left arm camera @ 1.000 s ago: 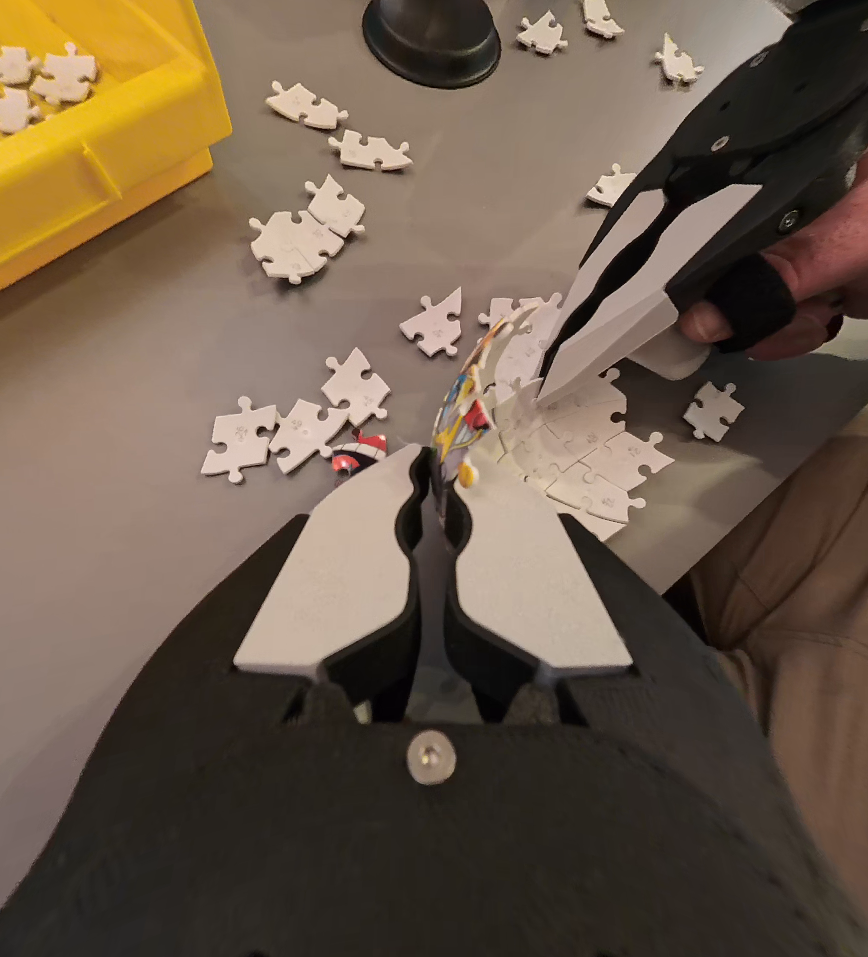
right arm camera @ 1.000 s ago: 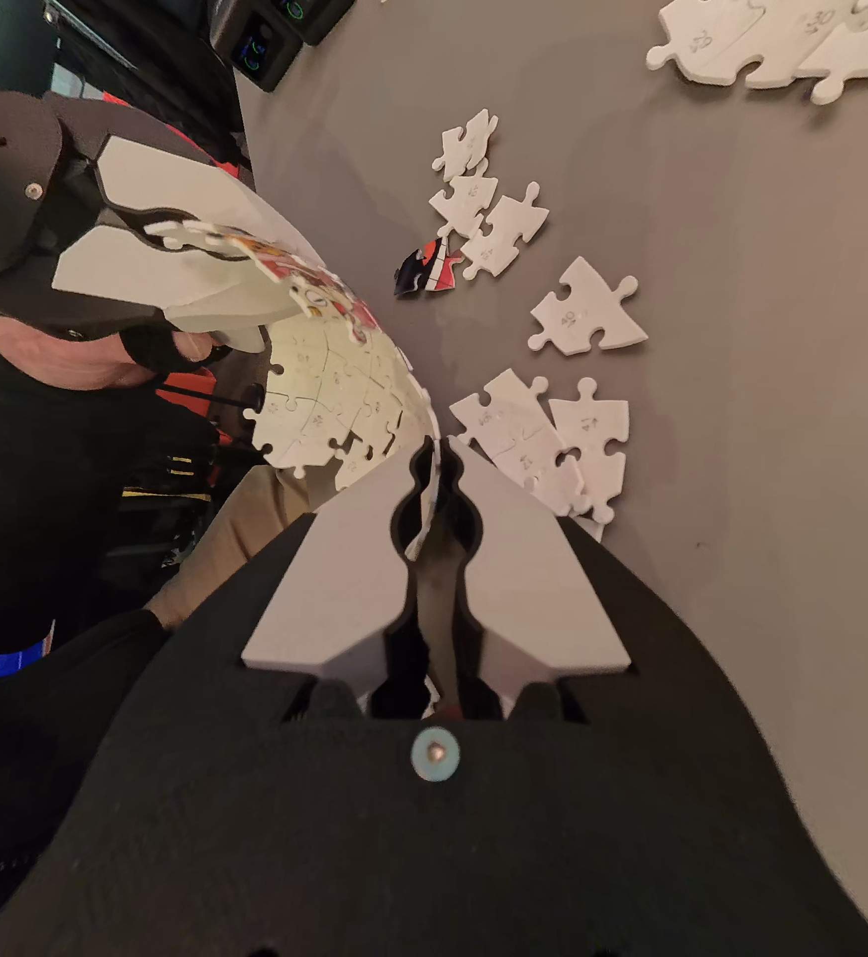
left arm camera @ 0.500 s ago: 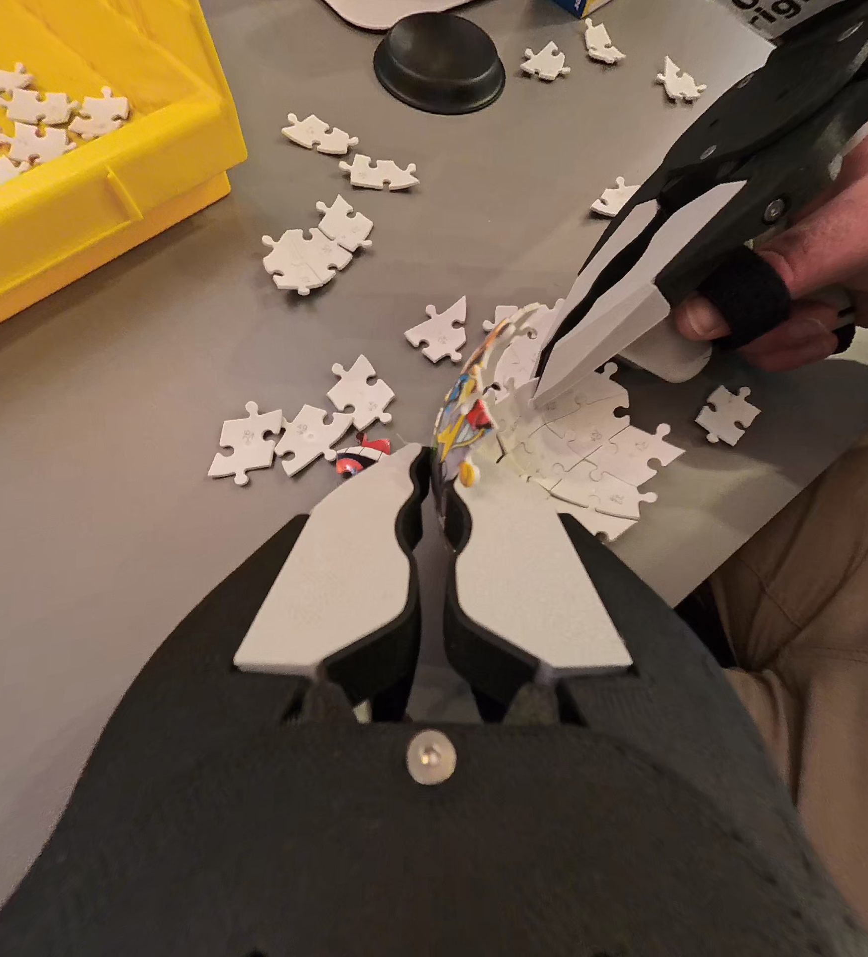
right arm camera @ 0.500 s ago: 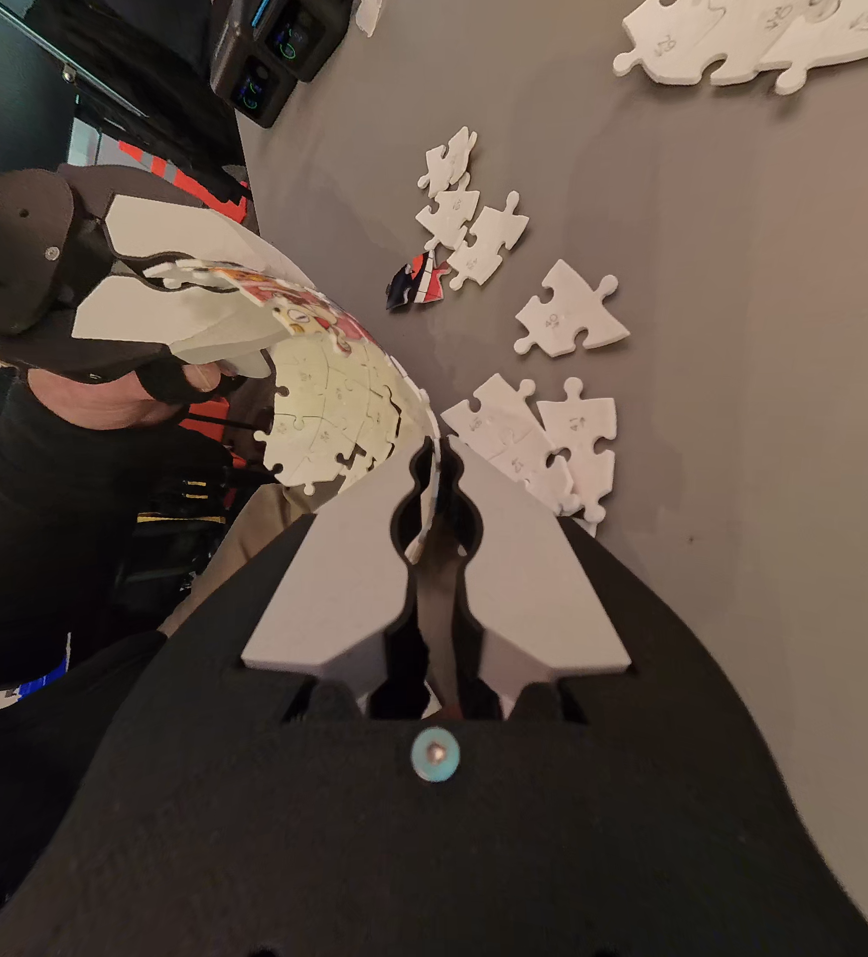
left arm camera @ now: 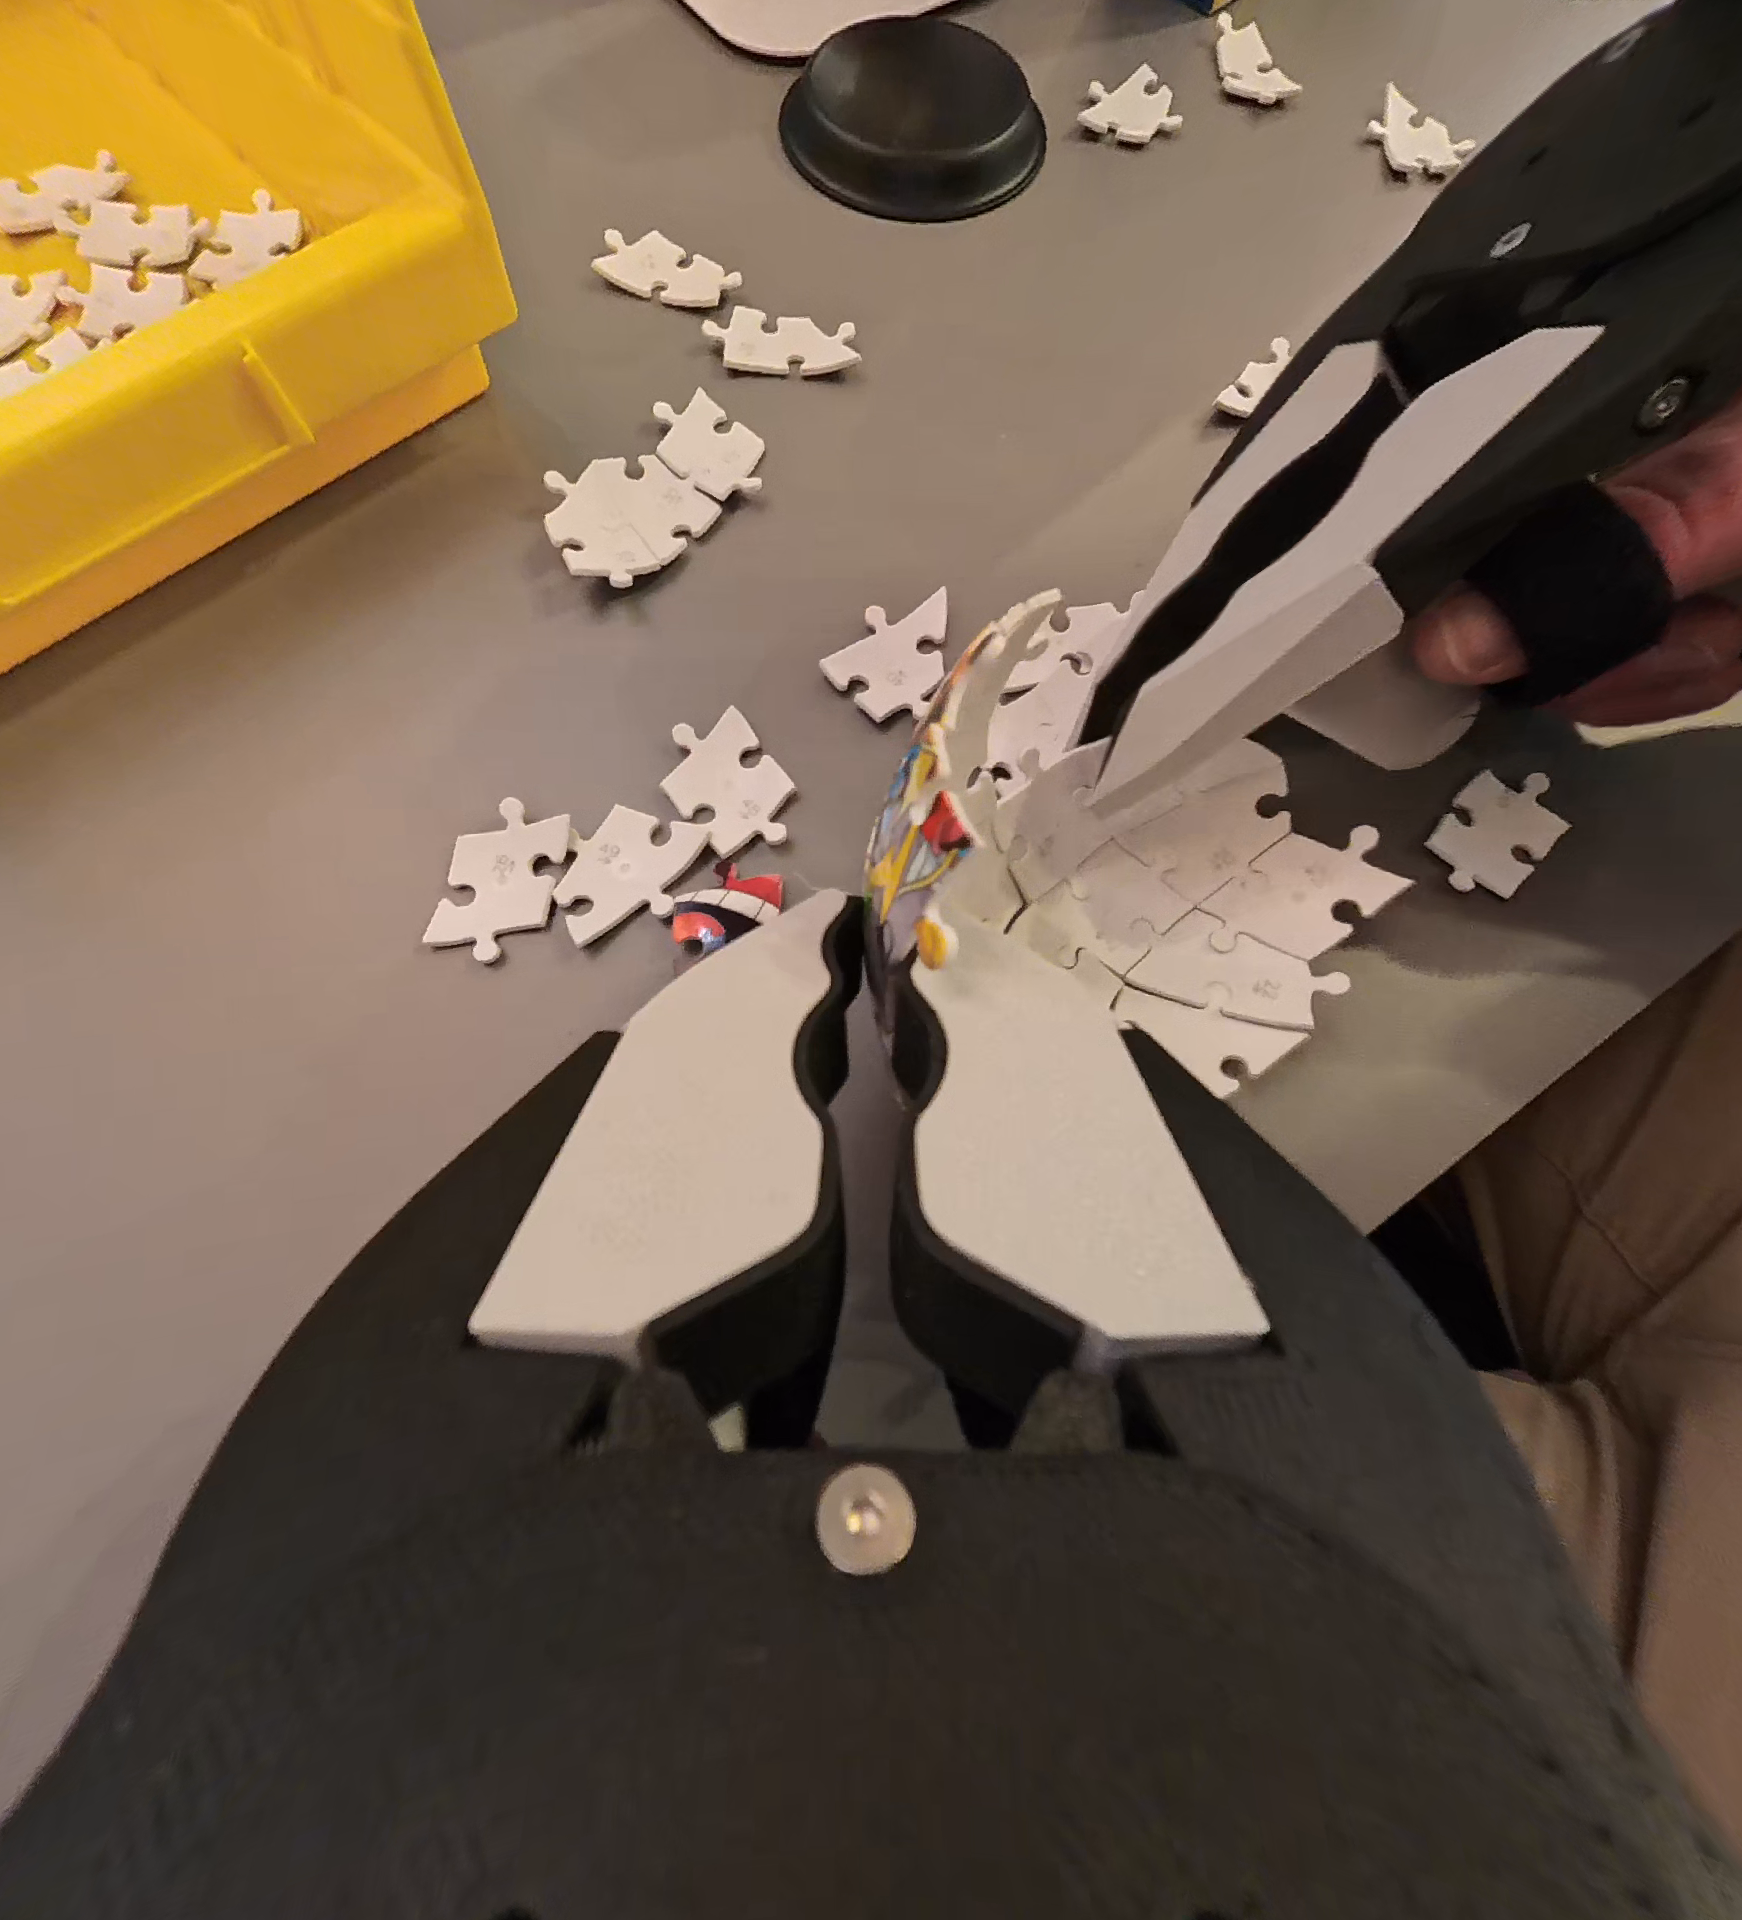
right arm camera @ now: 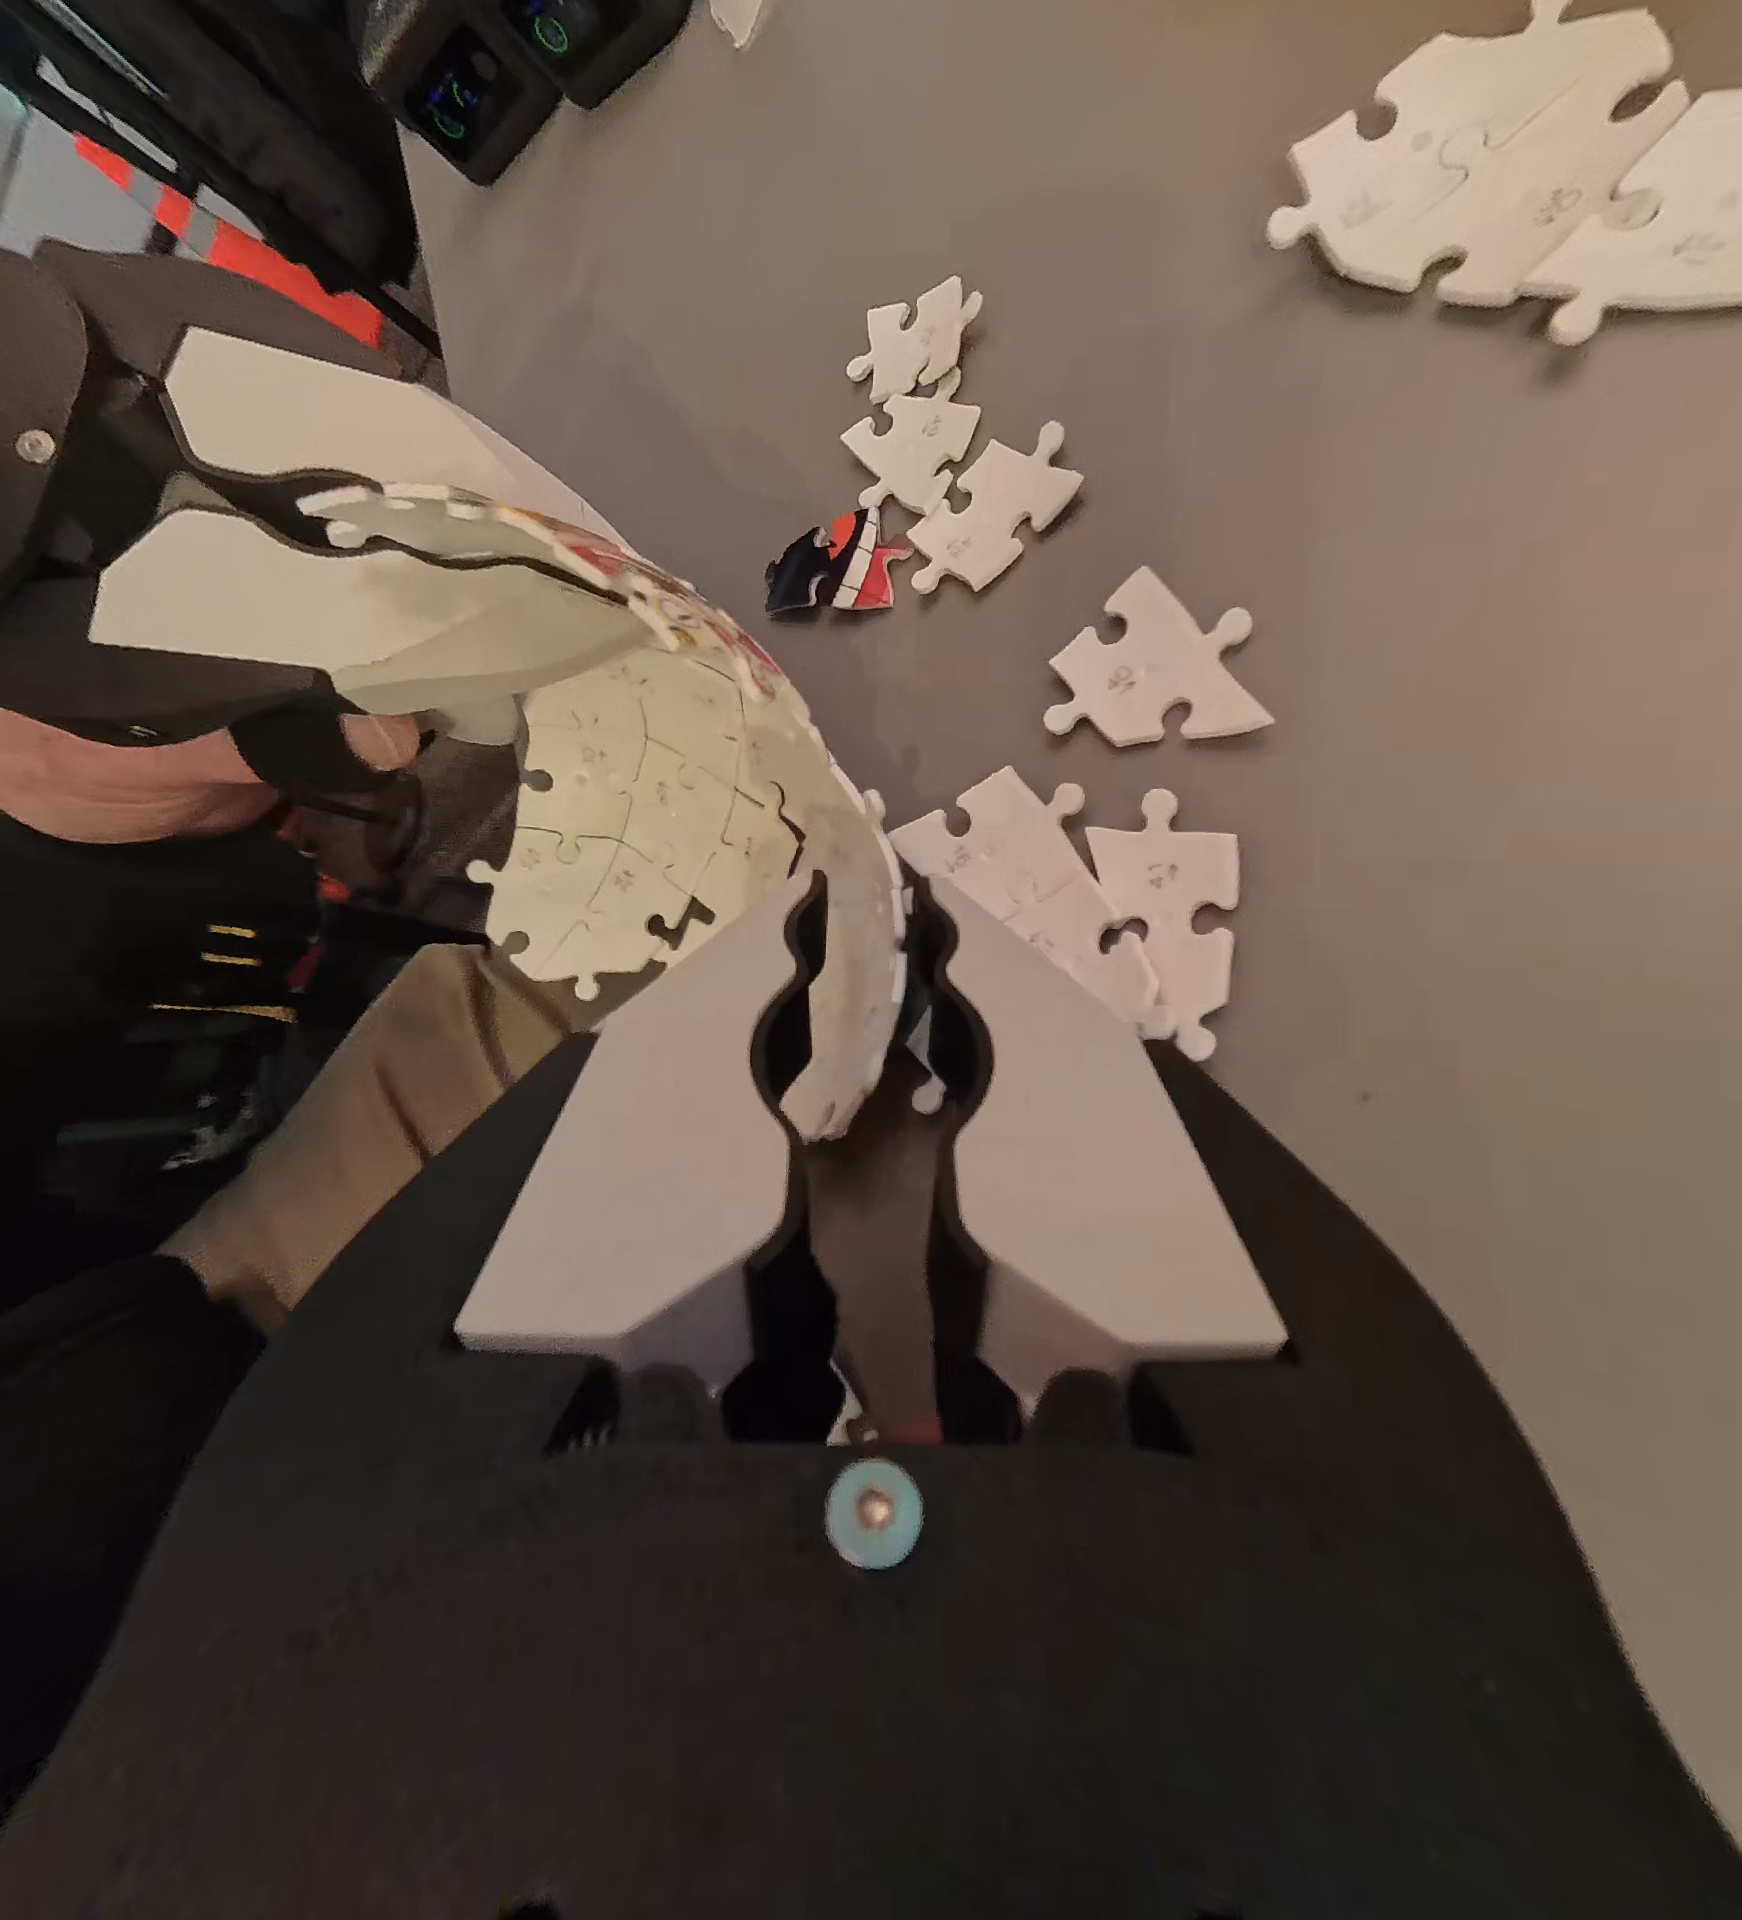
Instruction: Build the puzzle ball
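Currently, your status reads as follows.

Left gripper [left arm camera: 877,925]: your jaws are clamped on the near rim of the puzzle ball shell [left arm camera: 1189,883].
Right gripper [right arm camera: 872,904]: your jaws are pinched on the far rim of the same shell [right arm camera: 638,810]; in the left wrist view it [left arm camera: 1116,769] comes in from the right.
Shell position: held between both grippers, above the grey table [left arm camera: 223,831] at its near edge.
Shell orientation: a part-built curved bowl standing on edge; printed face toward the loose pieces, white hollow side toward the table edge; its rim runs from one gripper to the other.
Coloured piece [left arm camera: 727,909]: flat on the table, just beside the shell.
White loose pieces [left arm camera: 618,852]: scattered beyond the shell.
Yellow bin [left arm camera: 171,312]: well apart from the shell, holding more white pieces.
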`<state>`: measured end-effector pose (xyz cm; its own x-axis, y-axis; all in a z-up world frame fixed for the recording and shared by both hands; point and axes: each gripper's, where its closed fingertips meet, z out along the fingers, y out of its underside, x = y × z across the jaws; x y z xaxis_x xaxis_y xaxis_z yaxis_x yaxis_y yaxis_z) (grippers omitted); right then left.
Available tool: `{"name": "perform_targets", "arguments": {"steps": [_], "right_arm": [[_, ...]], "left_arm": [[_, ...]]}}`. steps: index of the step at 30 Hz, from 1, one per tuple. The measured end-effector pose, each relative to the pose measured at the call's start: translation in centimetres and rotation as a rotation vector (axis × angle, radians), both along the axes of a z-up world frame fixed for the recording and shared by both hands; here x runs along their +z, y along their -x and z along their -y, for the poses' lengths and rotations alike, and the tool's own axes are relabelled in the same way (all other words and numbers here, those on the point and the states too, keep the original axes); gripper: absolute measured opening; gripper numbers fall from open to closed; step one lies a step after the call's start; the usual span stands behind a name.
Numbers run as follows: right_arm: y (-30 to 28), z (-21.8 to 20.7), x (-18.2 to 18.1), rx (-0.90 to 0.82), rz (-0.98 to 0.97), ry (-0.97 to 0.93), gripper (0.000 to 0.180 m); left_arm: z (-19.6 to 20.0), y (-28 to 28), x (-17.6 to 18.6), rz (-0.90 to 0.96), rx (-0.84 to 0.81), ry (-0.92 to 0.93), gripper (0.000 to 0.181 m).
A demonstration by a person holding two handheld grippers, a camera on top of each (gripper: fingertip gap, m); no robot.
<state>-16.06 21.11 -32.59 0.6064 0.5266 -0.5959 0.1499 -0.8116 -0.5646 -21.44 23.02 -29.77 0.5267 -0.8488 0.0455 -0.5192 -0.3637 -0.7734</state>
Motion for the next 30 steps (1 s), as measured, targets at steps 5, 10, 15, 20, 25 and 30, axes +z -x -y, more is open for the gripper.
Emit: {"name": "perform_targets", "arguments": {"steps": [5,10,15,20,25,30], "right_arm": [[-1.6,-0.7,0.9,0.030,0.166,-0.163,0.010],[0.4,0.7,1.9,0.248,0.280,-0.361,0.000],[1.9,1.6,-0.2,0.354,0.373,-0.380,0.000],[2.1,1.1,-0.8,0.354,0.393,-0.406,0.000],[2.2,1.1,-0.8,0.368,0.421,-0.445,0.000],[2.4,1.1,-0.6,0.381,0.452,-0.473,0.000]], "left_arm": [[-0.1,0.0,0.0,0.010,0.010,0.002,0.003],[-0.1,-0.2,0.0,0.008,0.011,0.001,0.003],[0.0,-0.4,0.1,-0.007,0.019,-0.012,0.003],[0.1,-0.5,0.1,-0.011,0.028,-0.010,0.003],[0.0,-0.4,0.0,-0.016,0.038,-0.004,0.003],[0.1,-0.5,0.0,-0.043,0.052,-0.009,0.003]]}}
